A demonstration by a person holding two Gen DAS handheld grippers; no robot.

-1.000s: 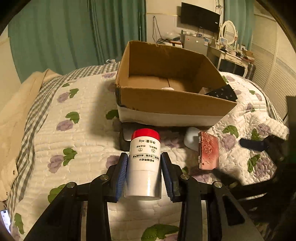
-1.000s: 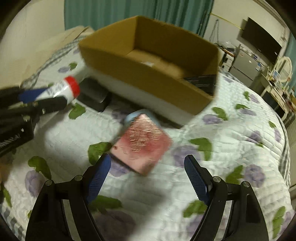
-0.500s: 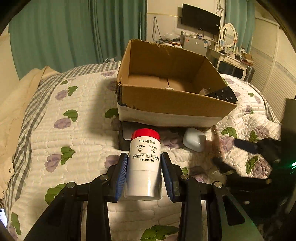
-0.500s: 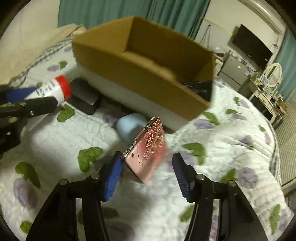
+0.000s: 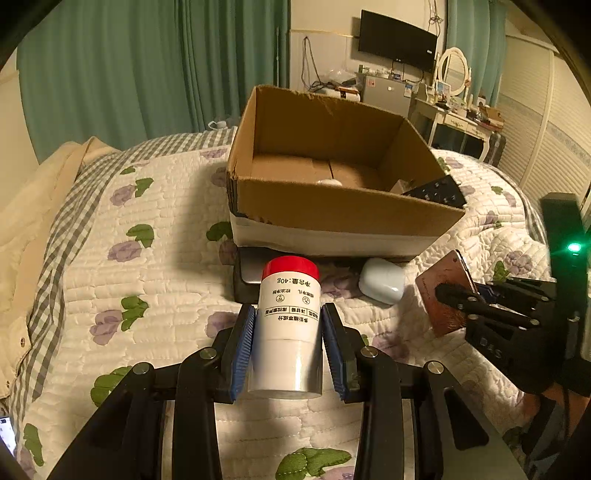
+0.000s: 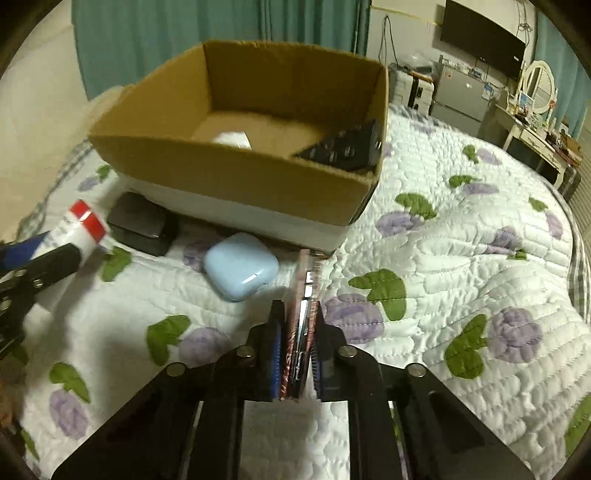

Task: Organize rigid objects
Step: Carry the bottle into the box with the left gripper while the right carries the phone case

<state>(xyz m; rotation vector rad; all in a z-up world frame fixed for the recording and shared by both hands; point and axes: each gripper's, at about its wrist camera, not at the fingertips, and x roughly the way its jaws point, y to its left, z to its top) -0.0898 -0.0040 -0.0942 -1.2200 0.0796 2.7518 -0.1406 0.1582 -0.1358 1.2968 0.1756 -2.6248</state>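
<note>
My left gripper (image 5: 288,325) is shut on a white bottle with a red cap (image 5: 288,317), held above the quilt in front of the cardboard box (image 5: 332,210). My right gripper (image 6: 298,332) is shut on a thin pink patterned case (image 6: 303,295), held edge-on; in the left wrist view the case (image 5: 443,284) is lifted at the right. The box (image 6: 236,166) holds a black remote (image 6: 347,147) and a white object (image 6: 232,139). A pale blue earbud case (image 6: 240,266) lies on the quilt before the box.
A dark flat device (image 6: 142,225) lies partly under the box's front left. The flowered quilt (image 6: 461,258) spreads to the right. Green curtains (image 5: 147,74), a TV (image 5: 397,35) and a dresser (image 5: 458,118) stand behind the bed.
My right gripper closed on the pink case and lifted it off the quilt, turning it edge-on. My left gripper kept hold of the bottle, almost still.
</note>
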